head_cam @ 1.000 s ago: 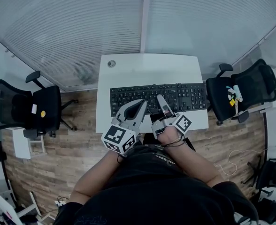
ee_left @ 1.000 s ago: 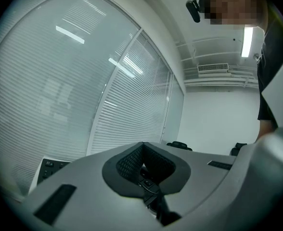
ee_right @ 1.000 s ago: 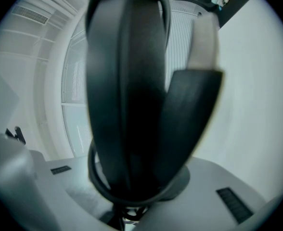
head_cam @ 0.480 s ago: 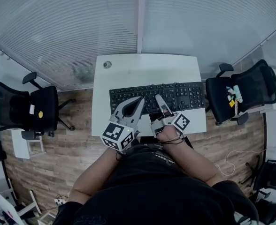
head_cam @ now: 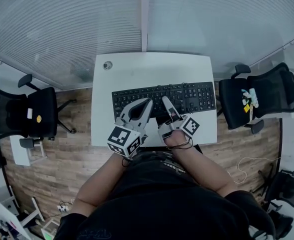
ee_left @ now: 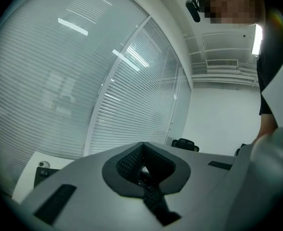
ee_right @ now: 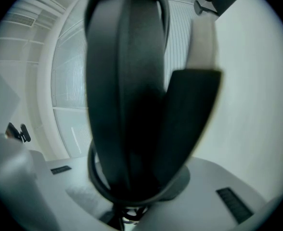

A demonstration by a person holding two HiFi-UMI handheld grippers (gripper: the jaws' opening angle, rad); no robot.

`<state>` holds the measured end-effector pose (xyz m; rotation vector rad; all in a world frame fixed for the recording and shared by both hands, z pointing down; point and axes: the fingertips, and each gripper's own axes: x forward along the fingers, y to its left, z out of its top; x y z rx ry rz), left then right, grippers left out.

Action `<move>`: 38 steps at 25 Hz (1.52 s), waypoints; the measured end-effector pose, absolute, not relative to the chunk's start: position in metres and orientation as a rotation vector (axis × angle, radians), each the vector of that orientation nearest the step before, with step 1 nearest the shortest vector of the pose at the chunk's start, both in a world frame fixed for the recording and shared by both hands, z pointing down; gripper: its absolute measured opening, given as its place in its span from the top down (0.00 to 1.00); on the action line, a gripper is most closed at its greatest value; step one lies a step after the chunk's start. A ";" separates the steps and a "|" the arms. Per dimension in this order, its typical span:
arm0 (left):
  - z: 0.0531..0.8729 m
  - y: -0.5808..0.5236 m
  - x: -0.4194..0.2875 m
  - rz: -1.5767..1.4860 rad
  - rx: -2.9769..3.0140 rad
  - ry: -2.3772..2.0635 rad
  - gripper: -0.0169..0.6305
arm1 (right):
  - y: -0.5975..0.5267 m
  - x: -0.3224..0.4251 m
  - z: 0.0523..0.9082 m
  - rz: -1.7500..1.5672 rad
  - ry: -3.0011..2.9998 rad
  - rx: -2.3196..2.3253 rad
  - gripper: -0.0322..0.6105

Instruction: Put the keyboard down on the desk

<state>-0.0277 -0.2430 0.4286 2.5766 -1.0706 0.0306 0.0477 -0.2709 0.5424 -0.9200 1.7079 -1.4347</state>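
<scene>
step: setting keyboard (head_cam: 187, 96) across desk (head_cam: 152, 66) middle, contact unclear | right gripper (head_cam: 164, 100) pinches keyboard's near edge | left gripper (head_cam: 149, 101) jaws pressed together, empty | next: seat it flat, release

surface: white desk (head_cam: 152, 66) | on it: round grommet (head_cam: 107, 65) (far-left corner)

Bright, even light; white rectangular desk (head_cam: 152, 66) barely shadowed. We note fisheye bending at edges, strip-light glare on ribbed glass wall (ee_left: 83, 42), blurred foreground.
</scene>
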 end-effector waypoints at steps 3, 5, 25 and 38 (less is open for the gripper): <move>0.444 -0.250 -0.026 0.054 2.552 -1.071 0.95 | -0.276 0.049 0.554 -1.454 1.696 -0.923 0.79; 0.456 -0.257 -0.023 0.071 2.531 -1.069 0.95 | -0.281 0.052 0.564 -1.471 1.691 -0.931 0.79; 0.554 -0.274 0.007 0.221 2.420 -0.976 0.95 | -0.291 0.076 0.668 -1.624 1.606 -1.035 0.79; 0.583 -0.270 0.011 0.295 2.384 -0.927 0.95 | -0.295 0.085 0.707 -1.715 1.504 -1.145 0.79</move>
